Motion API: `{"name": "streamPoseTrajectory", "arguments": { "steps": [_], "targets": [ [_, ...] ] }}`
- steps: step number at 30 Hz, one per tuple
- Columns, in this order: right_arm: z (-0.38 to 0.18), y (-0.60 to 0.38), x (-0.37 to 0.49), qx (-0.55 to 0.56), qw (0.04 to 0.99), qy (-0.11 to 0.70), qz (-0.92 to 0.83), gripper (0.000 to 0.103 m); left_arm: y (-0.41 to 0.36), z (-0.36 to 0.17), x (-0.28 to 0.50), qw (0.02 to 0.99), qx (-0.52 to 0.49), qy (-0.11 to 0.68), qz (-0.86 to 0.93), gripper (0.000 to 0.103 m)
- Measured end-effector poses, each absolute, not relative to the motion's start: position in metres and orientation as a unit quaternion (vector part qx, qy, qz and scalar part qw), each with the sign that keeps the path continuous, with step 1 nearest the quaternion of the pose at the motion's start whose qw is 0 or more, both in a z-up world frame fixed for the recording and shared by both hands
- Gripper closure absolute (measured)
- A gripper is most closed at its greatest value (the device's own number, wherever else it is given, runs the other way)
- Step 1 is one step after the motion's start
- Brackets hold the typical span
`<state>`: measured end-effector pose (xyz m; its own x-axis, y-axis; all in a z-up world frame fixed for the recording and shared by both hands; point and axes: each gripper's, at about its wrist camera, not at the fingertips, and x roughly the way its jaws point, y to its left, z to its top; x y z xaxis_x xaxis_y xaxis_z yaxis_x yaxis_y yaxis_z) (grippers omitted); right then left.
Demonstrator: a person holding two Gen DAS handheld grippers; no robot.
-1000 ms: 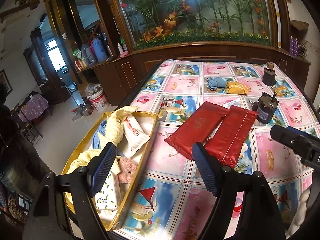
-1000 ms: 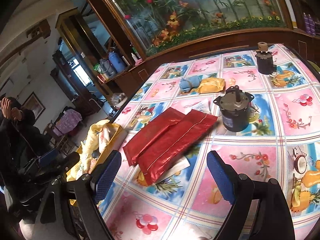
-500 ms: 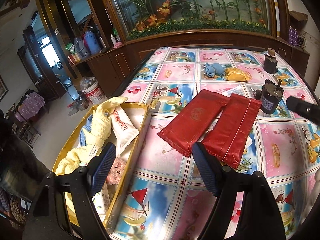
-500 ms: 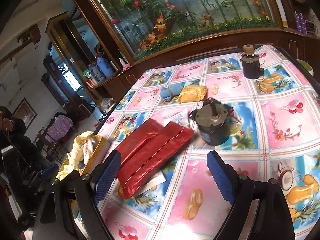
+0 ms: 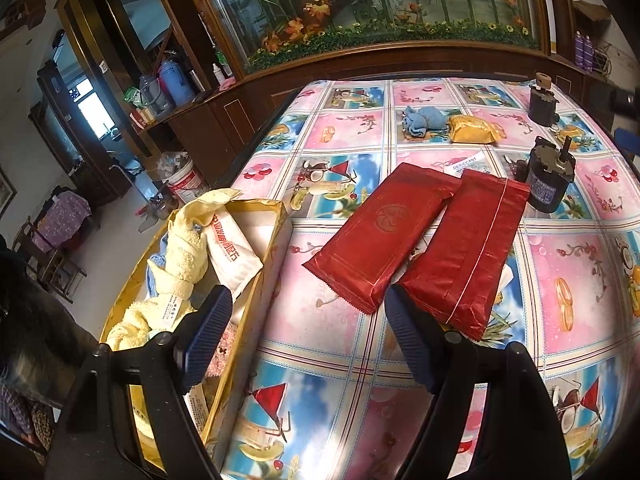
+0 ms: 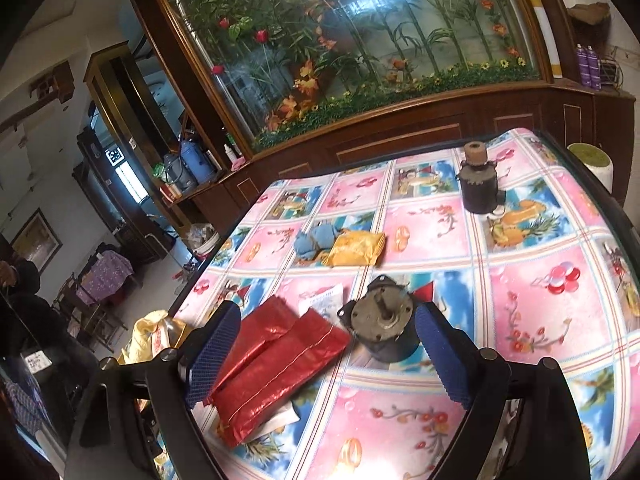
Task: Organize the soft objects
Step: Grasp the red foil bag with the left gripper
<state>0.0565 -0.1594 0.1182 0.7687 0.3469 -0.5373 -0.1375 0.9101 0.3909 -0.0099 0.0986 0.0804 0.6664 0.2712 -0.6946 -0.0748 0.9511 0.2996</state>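
Two red foil packets (image 5: 384,236) (image 5: 468,256) lie side by side mid-table, also in the right wrist view (image 6: 276,364). Further back rest a blue cloth (image 5: 416,122) (image 6: 314,240) and a yellow pouch (image 5: 470,134) (image 6: 356,254). A gold box (image 5: 276,240) at the table's left edge holds a cream towel (image 5: 180,256), a white packet (image 5: 230,252) and a pink plush. My left gripper (image 5: 306,340) hangs open over the box's right wall, near the packets' front ends. My right gripper (image 6: 328,360) is open above the red packets and a motor.
Two dark motors stand on the patterned tablecloth: one beside the red packets (image 5: 550,182) (image 6: 384,332), one at the far right (image 5: 542,102) (image 6: 478,184). A desiccant sachet (image 5: 466,162) lies behind the packets. A wooden cabinet with a glass flower display (image 5: 380,12) backs the table.
The right gripper has moved forward and rightwards over the table, so the near motor now sits between its fingers' view. The left gripper has drawn slightly closer to the packets.
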Motion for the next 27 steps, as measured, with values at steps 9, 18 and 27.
{"name": "streamPoseTrajectory", "arguments": {
  "steps": [9,18,27],
  "targets": [
    [0.113,-0.198,0.076,0.189,0.928,0.311,0.081,0.008,0.112,0.108,0.043,0.902,0.040,0.431,-0.004,0.024],
    [0.084,-0.242,0.095,0.254,0.904,0.339,0.056,0.008,0.108,0.103,0.161,0.876,-0.035,0.476,-0.069,0.023],
    [0.068,-0.201,0.095,0.255,0.871,0.384,0.169,0.008,0.118,0.037,0.182,0.851,-0.018,0.523,-0.043,0.023]
  ]
}}
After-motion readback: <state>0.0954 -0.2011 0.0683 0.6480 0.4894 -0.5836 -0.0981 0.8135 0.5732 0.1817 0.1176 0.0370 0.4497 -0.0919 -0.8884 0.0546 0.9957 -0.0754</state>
